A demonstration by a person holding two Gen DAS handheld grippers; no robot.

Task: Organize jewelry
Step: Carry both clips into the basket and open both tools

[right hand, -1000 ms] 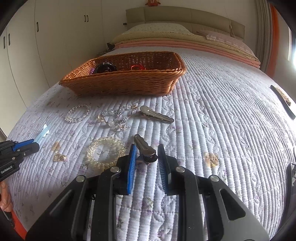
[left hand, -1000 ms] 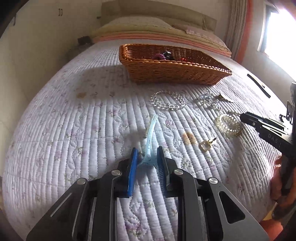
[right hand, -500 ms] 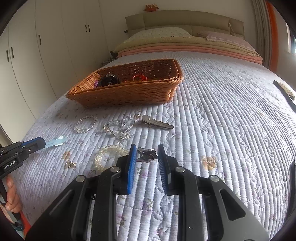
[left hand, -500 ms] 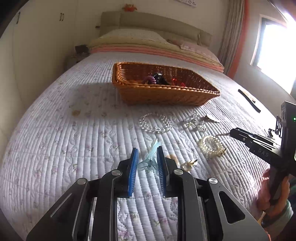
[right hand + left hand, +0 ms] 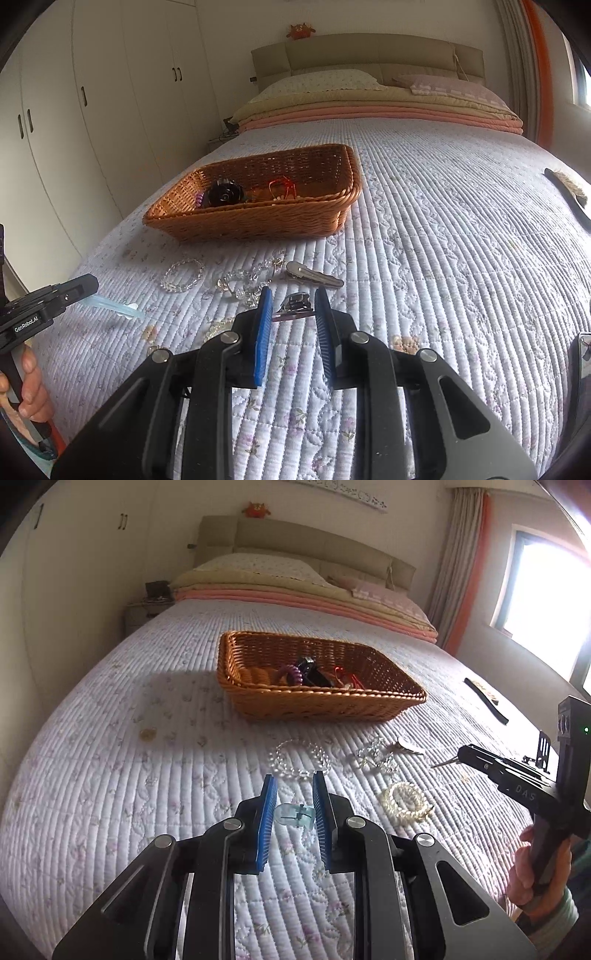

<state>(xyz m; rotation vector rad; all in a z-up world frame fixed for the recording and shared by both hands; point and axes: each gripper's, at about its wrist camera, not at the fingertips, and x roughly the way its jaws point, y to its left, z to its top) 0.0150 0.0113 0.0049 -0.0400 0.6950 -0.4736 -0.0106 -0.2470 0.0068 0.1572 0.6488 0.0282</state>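
My left gripper (image 5: pixel 294 788) is shut on a pale blue translucent hair clip (image 5: pixel 294 815), held above the quilt; the clip also shows in the right wrist view (image 5: pixel 110 305). My right gripper (image 5: pixel 293 300) is shut on a small metal hair clip (image 5: pixel 296 305), also lifted. A wicker basket (image 5: pixel 325 705) (image 5: pixel 258 221) stands further up the bed with a purple coil tie, a black piece and a red piece inside. On the quilt lie a clear bead bracelet (image 5: pixel 298 757), a crystal chain (image 5: pixel 376 755), a silver clip (image 5: pixel 314 275) and a pearl bracelet (image 5: pixel 406 799).
A lilac quilted bedspread (image 5: pixel 147 775) covers the bed. Folded blankets and pillows (image 5: pixel 369 107) lie at the head. A black strip (image 5: pixel 485 699) lies near the right edge. White wardrobes (image 5: pixel 92 110) stand at the left, a window (image 5: pixel 546 590) at the right.
Both grippers have risen off the quilt with their clips and tilted up, so that the headboard and walls have come into view. The blue clip now points away from the camera.
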